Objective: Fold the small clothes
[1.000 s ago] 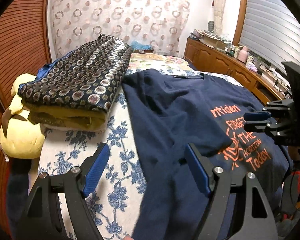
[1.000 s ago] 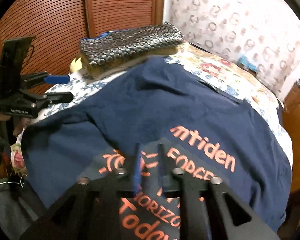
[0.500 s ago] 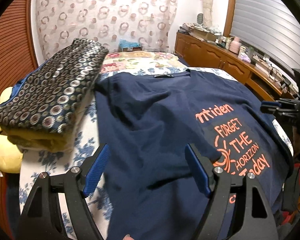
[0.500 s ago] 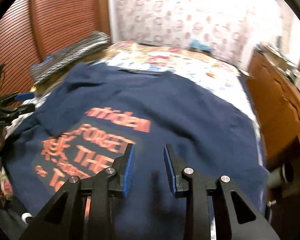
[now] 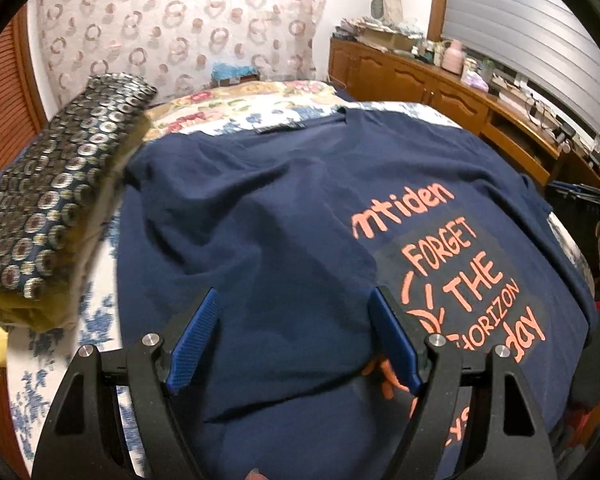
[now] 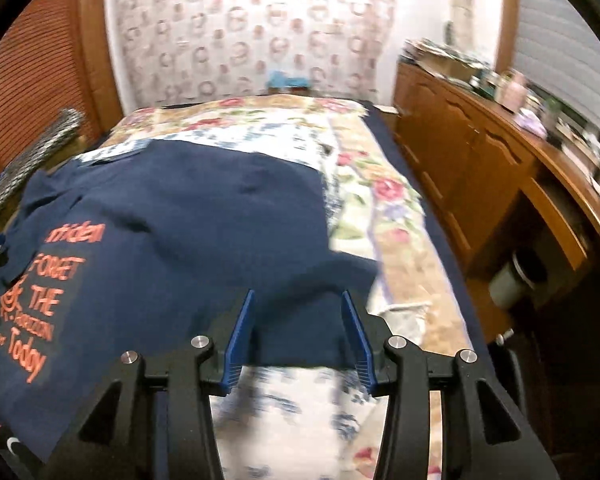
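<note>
- Two tongs in play, both empty, both over one navy shirt (image 5: pixel 260 220) spread on the bed (image 6: pixel 396 216).
- Shirt lies print side up, collar toward the far wall, orange lettering on the side nearer the right hand; partly folded already, one edge doubled over the body.
- Left tongs (image 5: pixel 292 336) spread wide, blue pads hover above the near hem area; no cloth between them that I can confirm pinched. Wide gap likely so they can drop over a fold or hem edge.
- Right tongs (image 6: pixel 298 332) opening now, aimed at the shirt's near right corner where navy cloth meets the floral bedspread. Cloth edge sits just ahead of the pads, not pressed by them.
- Judgement: the step is lining up both grips on the shirt's near edge to carry the next fold toward the collar.
- Folded patterned blanket (image 5: pixel 56 184) stacked at the bed's left side, just beside the shirt's sleeve; leaves the middle free as a folding surface.
- Wooden cabinet (image 6: pixel 492 184) runs along the right, apart from the bed.
- Risk: the right view is blurred, so corner pickup may miss a layer.
</note>
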Motion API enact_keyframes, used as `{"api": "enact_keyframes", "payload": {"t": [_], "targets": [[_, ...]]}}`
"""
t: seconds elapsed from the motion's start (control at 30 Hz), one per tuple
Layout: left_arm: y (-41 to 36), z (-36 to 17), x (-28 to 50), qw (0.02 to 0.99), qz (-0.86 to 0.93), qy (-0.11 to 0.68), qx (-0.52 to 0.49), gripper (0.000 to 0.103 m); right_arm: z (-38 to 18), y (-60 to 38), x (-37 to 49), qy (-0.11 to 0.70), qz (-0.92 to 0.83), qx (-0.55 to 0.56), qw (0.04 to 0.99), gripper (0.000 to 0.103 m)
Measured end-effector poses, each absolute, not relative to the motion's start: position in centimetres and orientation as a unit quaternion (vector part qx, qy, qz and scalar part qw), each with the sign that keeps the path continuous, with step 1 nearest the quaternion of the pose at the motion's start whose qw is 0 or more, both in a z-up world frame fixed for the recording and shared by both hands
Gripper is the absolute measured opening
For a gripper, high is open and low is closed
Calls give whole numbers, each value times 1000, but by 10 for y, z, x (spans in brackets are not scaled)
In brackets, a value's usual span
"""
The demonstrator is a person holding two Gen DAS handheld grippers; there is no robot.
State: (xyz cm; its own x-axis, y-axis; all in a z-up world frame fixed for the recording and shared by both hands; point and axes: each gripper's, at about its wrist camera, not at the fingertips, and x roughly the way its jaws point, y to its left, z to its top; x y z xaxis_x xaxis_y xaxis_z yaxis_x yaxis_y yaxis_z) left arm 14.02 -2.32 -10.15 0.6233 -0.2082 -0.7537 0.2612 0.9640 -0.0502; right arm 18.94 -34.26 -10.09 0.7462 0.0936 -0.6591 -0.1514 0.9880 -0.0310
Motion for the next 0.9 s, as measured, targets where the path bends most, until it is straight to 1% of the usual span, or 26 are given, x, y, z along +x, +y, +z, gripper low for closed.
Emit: {"api": "enact_keyframes", "payload": {"t": [0.3,0.43,0.53,0.6,0.9], "targets": [[-38,-113,147,889,-133,435,46,78,-104,-352,204,371,76,-2,925,46],[-44,-116,147,889,-134,434,58,84,-107,-367,215,388,90,19,917,46],[-47,-118,148,889,-134,434,61,86,-107,-386,225,390,98,40,915,47],[-48,-118,148,887,-138,436,62,88,-107,-398,218,389,103,47,914,47],[-49,-118,147,887,-139,436,64,91,-107,-416,215,401,124,95,903,47]]}}
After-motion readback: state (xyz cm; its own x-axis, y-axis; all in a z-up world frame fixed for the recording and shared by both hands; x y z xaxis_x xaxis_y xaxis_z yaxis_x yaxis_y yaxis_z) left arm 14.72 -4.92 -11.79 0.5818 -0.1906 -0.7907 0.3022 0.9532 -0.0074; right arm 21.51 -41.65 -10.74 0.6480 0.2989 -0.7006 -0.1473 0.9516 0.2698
